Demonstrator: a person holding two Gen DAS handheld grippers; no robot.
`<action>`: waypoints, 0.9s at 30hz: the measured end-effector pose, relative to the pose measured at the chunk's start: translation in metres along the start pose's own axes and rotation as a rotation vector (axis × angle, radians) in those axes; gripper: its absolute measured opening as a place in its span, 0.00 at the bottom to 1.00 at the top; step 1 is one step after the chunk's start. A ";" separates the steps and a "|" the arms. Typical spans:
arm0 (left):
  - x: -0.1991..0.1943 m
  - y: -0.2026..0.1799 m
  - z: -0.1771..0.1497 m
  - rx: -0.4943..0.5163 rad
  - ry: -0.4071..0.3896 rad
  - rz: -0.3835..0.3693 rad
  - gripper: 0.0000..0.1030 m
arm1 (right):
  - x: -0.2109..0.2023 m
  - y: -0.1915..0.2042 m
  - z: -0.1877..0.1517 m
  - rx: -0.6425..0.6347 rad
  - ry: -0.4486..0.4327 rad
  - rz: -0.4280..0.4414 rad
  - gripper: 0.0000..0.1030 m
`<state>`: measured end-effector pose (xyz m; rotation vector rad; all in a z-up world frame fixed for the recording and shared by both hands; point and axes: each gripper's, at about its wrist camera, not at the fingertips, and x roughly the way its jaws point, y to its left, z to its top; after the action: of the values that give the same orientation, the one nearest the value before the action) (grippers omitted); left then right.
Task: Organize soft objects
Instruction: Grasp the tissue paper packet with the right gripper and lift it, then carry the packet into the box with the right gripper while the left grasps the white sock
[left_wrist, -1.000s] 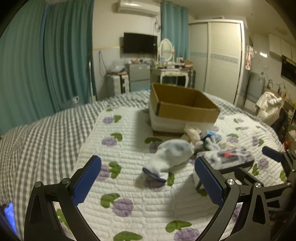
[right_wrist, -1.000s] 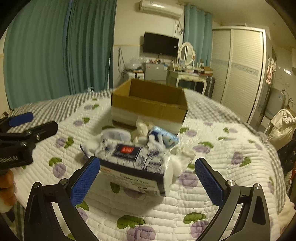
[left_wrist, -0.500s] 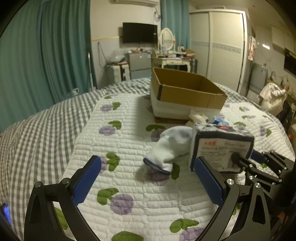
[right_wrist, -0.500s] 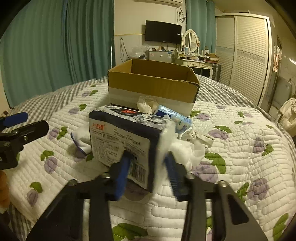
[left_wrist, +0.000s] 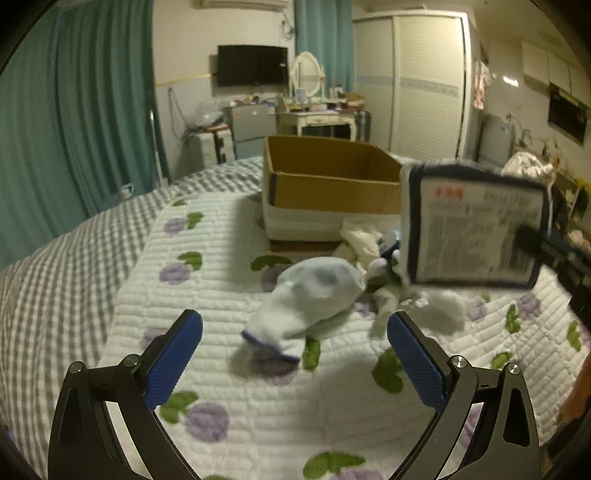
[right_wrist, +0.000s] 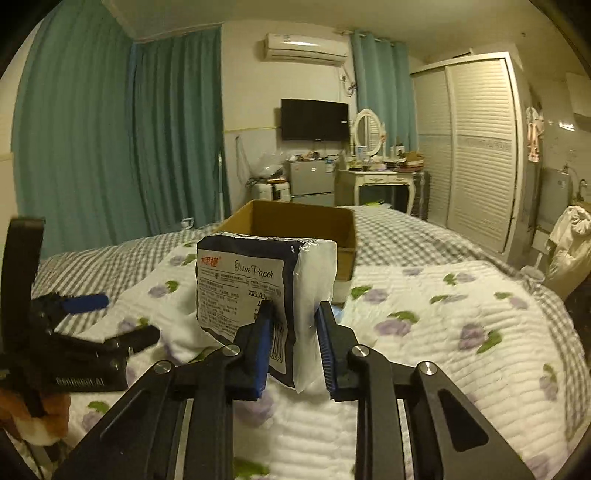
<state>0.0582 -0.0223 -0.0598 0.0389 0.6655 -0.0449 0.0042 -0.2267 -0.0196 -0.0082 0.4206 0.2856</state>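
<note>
Above the quilted bedspread (right_wrist: 424, 306), the right gripper (right_wrist: 293, 341) has just been closing its 2 jaws and now clamps a pack of tissue paper (right_wrist: 255, 288) by its lower corner, lifted clear of the bed in front of the open cardboard box (right_wrist: 306, 221). Off to its left, the left gripper (left_wrist: 294, 354) has its jaws wide apart, empty, pointing at a white sock (left_wrist: 306, 299) lying on the quilt beside a small heap of soft items (left_wrist: 373, 254) near the box.
</note>
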 end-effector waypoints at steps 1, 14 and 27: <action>0.010 -0.001 0.003 0.001 0.011 0.001 0.98 | 0.006 -0.004 0.004 0.002 0.000 -0.017 0.22; 0.103 -0.011 0.006 0.003 0.127 -0.060 0.89 | 0.070 -0.030 -0.001 0.082 0.065 -0.006 0.18; 0.051 -0.013 0.001 0.010 0.097 -0.069 0.49 | 0.040 -0.034 0.003 0.130 0.025 0.021 0.15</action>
<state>0.0982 -0.0366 -0.0903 0.0282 0.7639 -0.1129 0.0500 -0.2484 -0.0351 0.1204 0.4641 0.2786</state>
